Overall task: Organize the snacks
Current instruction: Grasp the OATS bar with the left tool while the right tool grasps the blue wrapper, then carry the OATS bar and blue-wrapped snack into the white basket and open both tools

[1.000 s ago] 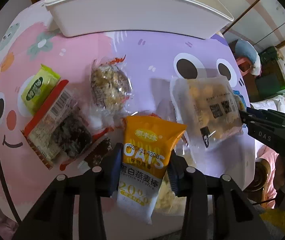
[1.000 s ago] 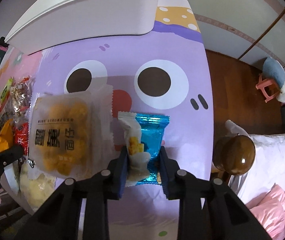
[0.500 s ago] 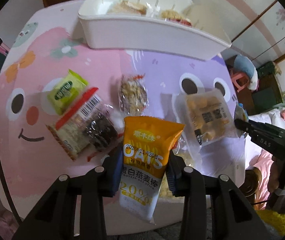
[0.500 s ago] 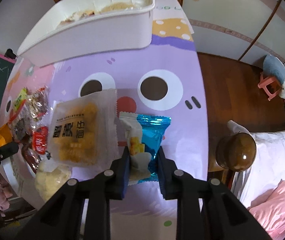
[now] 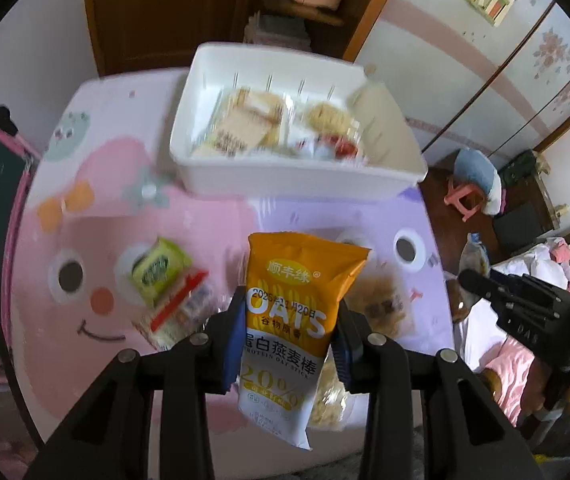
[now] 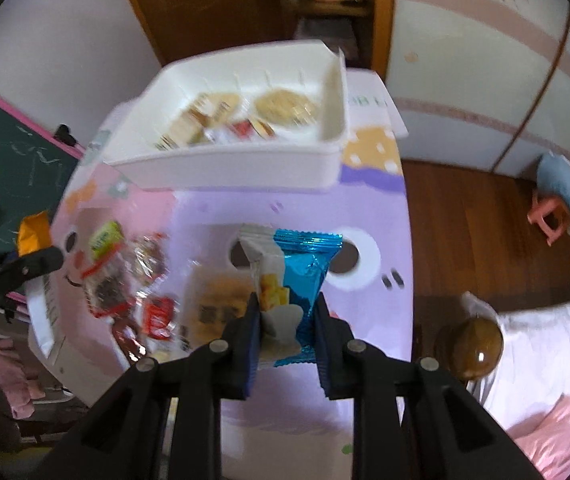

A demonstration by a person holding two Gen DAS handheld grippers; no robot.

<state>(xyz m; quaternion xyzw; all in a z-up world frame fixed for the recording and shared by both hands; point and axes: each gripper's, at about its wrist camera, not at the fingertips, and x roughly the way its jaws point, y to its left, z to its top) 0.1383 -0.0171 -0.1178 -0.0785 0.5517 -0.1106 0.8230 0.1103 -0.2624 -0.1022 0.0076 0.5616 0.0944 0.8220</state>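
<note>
My left gripper (image 5: 291,344) is shut on an orange and white oat bar packet (image 5: 297,312), held well above the table. My right gripper (image 6: 287,332) is shut on a blue foil snack packet (image 6: 305,276), also raised in the air. A white bin (image 5: 285,176) (image 6: 245,168) with several snacks inside stands at the far side of the table. On the cartoon tablecloth below lie loose snacks: a green packet (image 5: 159,270), a red-edged packet (image 5: 181,314), a clear bag of yellow pieces (image 6: 217,300) and dark wrapped snacks (image 6: 125,276).
The right gripper shows at the right edge of the left wrist view (image 5: 525,304). A wooden door (image 5: 165,12) and shelves stand behind the table. A chalkboard (image 6: 9,160) is on the left, a small pink stool (image 6: 553,216) and bedding (image 6: 545,360) on the right.
Both grippers have risen from the table with their packets. The view now tilts forward, so the inside of the white bin shows. The table snacks look smaller and farther below.
</note>
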